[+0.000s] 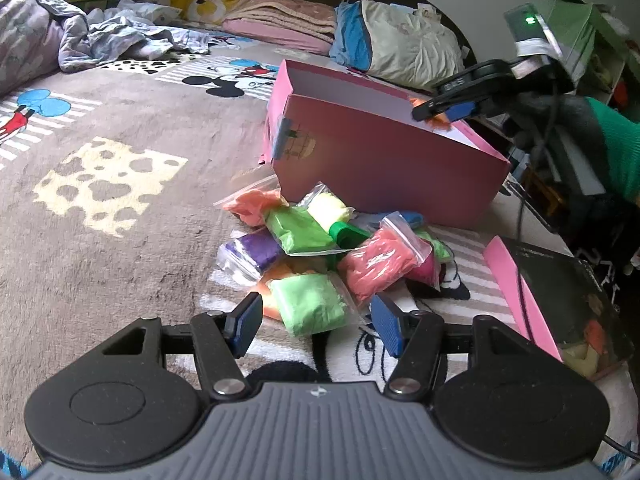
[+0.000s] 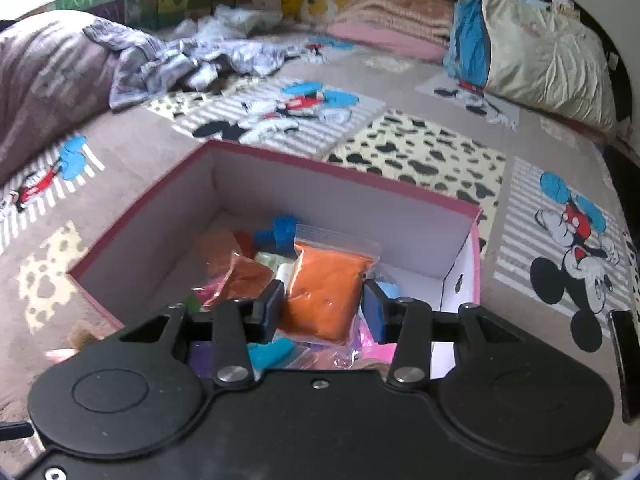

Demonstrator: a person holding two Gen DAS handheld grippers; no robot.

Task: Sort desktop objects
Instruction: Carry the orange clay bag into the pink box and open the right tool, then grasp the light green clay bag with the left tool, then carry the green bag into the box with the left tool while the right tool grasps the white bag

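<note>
A pile of clay bags [image 1: 320, 248] lies on the blanket in front of a pink box [image 1: 384, 160]. My left gripper [image 1: 316, 326] is open, its pads on either side of a light green clay bag [image 1: 310, 306] at the near end of the pile. My right gripper [image 2: 324, 306] is over the open pink box [image 2: 152, 216] and is shut on an orange clay bag [image 2: 326, 288], held above several bags and blue pieces lying inside. The right gripper also shows in the left wrist view [image 1: 440, 110] above the box's far rim.
A pink box lid [image 1: 552, 304] lies to the right of the pile. Pillows [image 1: 404, 44], folded blankets [image 1: 280, 20] and crumpled clothes [image 1: 132, 40] line the far side of the Mickey Mouse blanket [image 1: 100, 200].
</note>
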